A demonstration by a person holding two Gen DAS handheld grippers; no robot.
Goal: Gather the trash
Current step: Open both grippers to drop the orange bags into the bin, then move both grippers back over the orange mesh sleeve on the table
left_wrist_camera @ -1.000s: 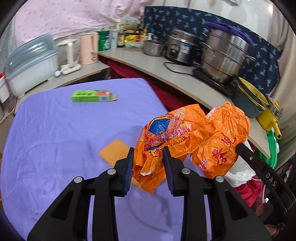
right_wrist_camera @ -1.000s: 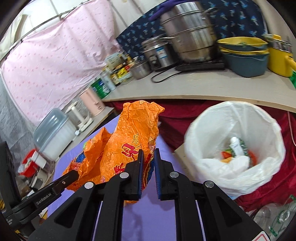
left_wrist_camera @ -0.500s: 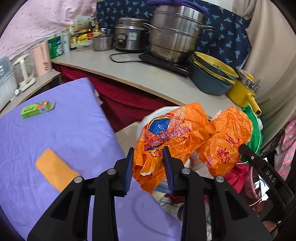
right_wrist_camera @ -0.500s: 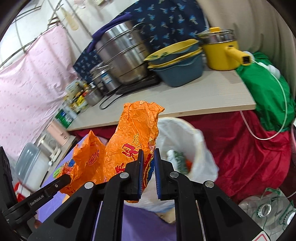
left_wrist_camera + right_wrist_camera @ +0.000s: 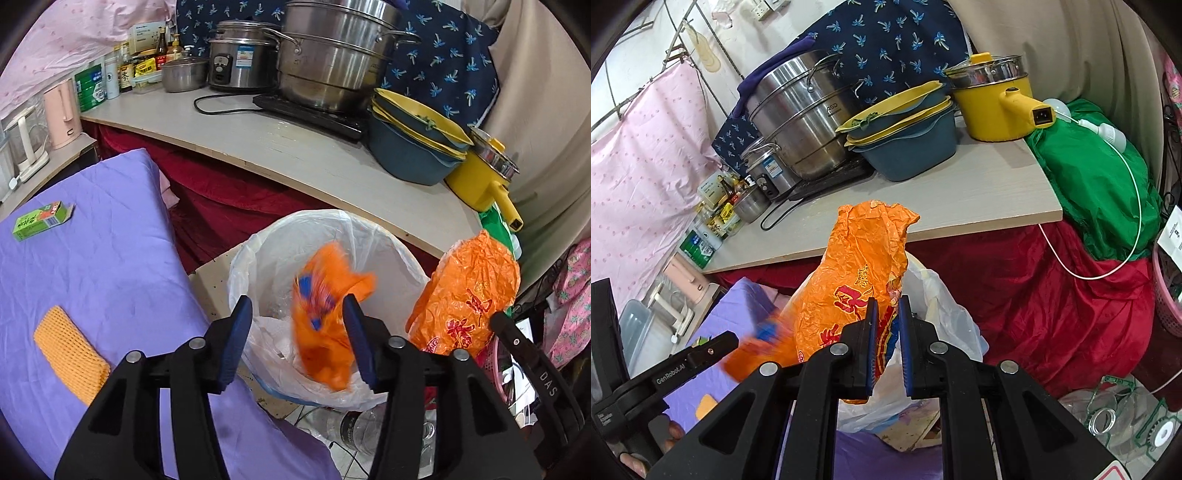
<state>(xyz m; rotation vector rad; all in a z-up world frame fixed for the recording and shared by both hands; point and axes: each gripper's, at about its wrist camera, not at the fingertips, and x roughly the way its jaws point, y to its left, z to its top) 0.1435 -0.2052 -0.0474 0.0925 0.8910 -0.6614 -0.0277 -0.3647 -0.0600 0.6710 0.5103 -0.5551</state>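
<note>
An orange plastic bag with red print hangs over a bin lined with a white bag (image 5: 295, 229). My right gripper (image 5: 887, 306) is shut on the orange bag's (image 5: 857, 266) upper right part, which stands crumpled above the pads. My left gripper (image 5: 297, 310) points down into the bin and its jaws are opening. The orange bag's loose end (image 5: 325, 317) is a blur between them, clear of the left pad and dropping towards the liner. The part held on the right (image 5: 469, 291) shows beside the bin's rim.
A green carton (image 5: 40, 221) and an orange mesh pad (image 5: 68, 350) lie on the purple-covered table (image 5: 110, 277) to the left. Behind the bin runs a counter (image 5: 314, 155) with steel pots, stacked basins and a yellow pot (image 5: 484, 177). Clear bottles (image 5: 1108, 417) lie on the floor.
Both grippers carried the orange bag rightwards from over the purple table to over the bin. The left jaws have spread and let go of their end, which now falls.
</note>
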